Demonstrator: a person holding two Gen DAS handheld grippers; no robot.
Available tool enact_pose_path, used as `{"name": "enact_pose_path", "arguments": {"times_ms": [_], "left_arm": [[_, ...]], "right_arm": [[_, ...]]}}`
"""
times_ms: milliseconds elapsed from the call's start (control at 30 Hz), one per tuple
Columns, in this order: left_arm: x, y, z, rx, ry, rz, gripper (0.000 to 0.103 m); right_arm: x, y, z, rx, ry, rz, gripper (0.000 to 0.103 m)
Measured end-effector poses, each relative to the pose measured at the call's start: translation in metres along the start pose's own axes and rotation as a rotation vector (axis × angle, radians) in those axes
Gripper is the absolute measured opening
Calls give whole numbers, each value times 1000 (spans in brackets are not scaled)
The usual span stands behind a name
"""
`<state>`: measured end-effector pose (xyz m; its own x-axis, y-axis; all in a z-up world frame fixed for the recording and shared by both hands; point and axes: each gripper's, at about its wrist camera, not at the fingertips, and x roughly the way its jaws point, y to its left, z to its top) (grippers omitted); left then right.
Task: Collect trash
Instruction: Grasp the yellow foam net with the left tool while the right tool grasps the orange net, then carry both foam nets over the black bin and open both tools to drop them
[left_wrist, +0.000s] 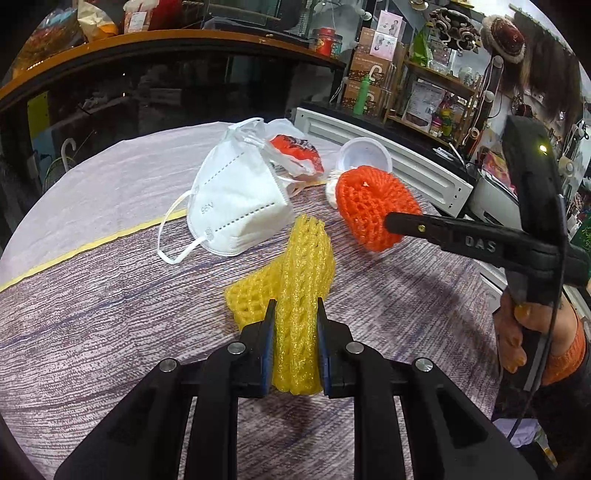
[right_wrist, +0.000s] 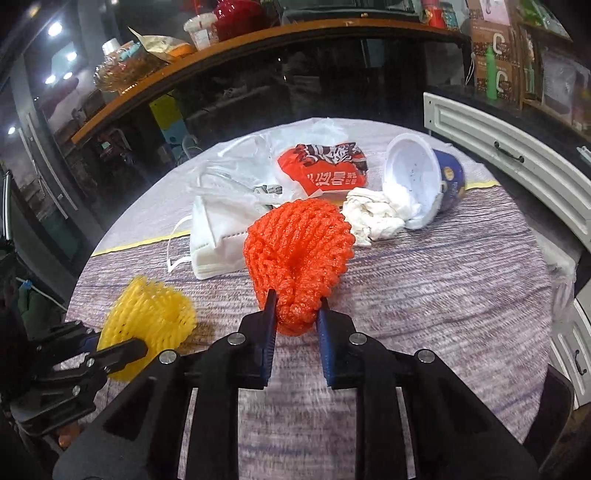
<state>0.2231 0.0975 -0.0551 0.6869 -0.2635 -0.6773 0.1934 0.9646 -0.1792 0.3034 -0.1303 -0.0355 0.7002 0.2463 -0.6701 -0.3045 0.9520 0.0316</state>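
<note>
Trash lay scattered on the cloth-covered round table (right_wrist: 424, 295), and we had two pieces of it in our grip. We had the left gripper (left_wrist: 295, 310) clenched on the yellow foam net (left_wrist: 303, 280), its far end spread out on the cloth. We had the right gripper (right_wrist: 294, 301) clamped on the lower end of the orange foam net (right_wrist: 299, 254), the pads pressing its mesh. Beyond these, on the table, lay a white face mask (left_wrist: 236, 206), with a clear plastic bag (right_wrist: 255, 162) and a red snack wrapper (right_wrist: 325, 170) behind it. To the right, a crumpled white tissue (right_wrist: 373, 216) spilled from a tipped paper cup (right_wrist: 421, 177). Past the table edge stood a white panelled cabinet (right_wrist: 517, 162).
</note>
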Motion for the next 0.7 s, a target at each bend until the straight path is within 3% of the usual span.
{"name": "enact_pose_path", "arguments": {"times_ms": [367,700], "left_arm": [[1,-68,-7,80,-22,-113,19],[25,-169,-7,201,16,-290,19]], "right_arm": [[-97,-51,-62,64,-109,-136,21],[-154,-128,-139,182,-89,-337,21]]}}
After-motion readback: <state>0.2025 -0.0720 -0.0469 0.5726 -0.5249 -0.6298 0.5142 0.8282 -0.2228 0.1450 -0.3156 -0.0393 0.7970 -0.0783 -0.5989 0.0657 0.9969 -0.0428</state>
